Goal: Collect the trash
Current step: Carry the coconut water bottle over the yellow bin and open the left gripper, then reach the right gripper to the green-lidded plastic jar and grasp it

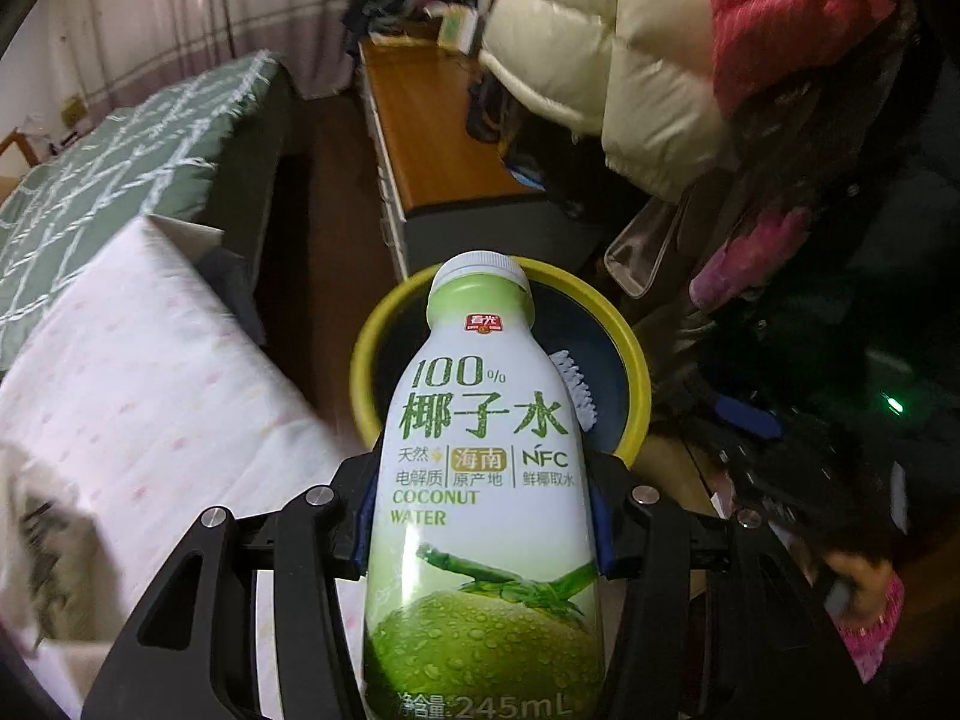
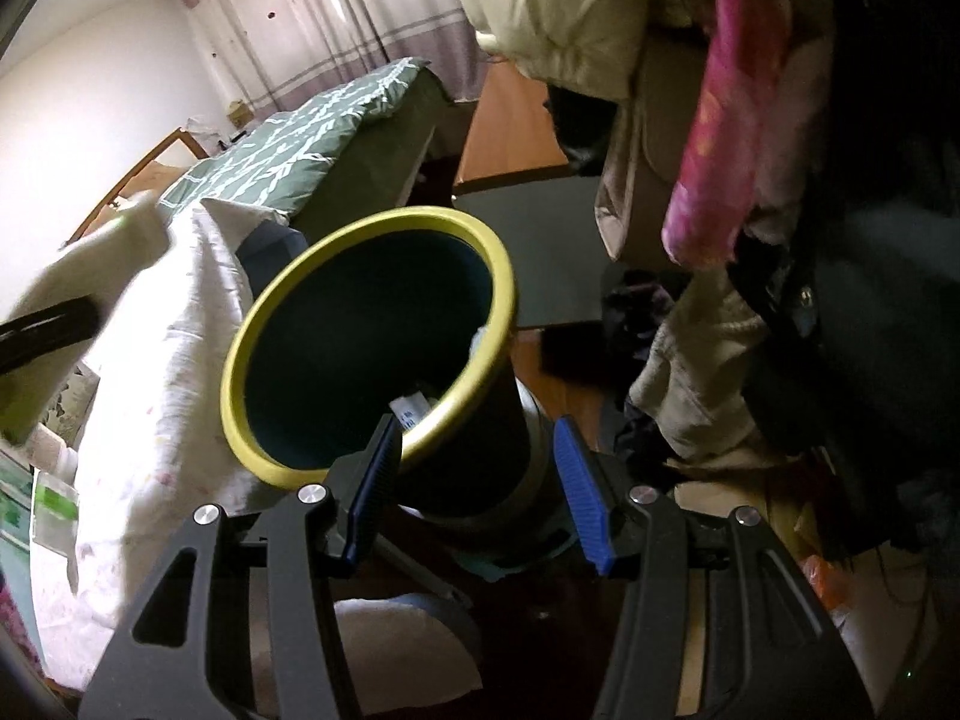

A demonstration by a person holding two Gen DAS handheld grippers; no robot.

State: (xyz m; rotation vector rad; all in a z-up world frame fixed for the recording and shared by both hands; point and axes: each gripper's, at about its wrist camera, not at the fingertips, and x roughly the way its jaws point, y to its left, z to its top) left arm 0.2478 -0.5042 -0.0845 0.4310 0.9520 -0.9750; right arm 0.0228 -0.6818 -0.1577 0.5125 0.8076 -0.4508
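Observation:
My left gripper point(image 1: 483, 516) is shut on a white and green coconut water bottle point(image 1: 480, 480) and holds it upright, just in front of and above the trash bin point(image 1: 636, 354). The bin is dark with a yellow-green rim, and white scraps point(image 1: 573, 384) lie inside it. In the right wrist view the bin point(image 2: 240, 384) sits just beyond my right gripper point(image 2: 474, 462), which is open and empty, its blue pads point(image 2: 579, 480) either side of the bin's near wall. White paper point(image 2: 411, 411) shows inside the bin. The bottle appears as a blur at far left point(image 2: 90, 258).
A bed with a white sheet point(image 1: 138, 396) and green quilt point(image 1: 120, 162) lies left of the bin. A wooden bench point(image 1: 432, 138) runs behind. Hanging coats and clothes point(image 1: 660, 60) crowd the right side. Bags and clutter point(image 2: 828, 588) lie on the floor at right.

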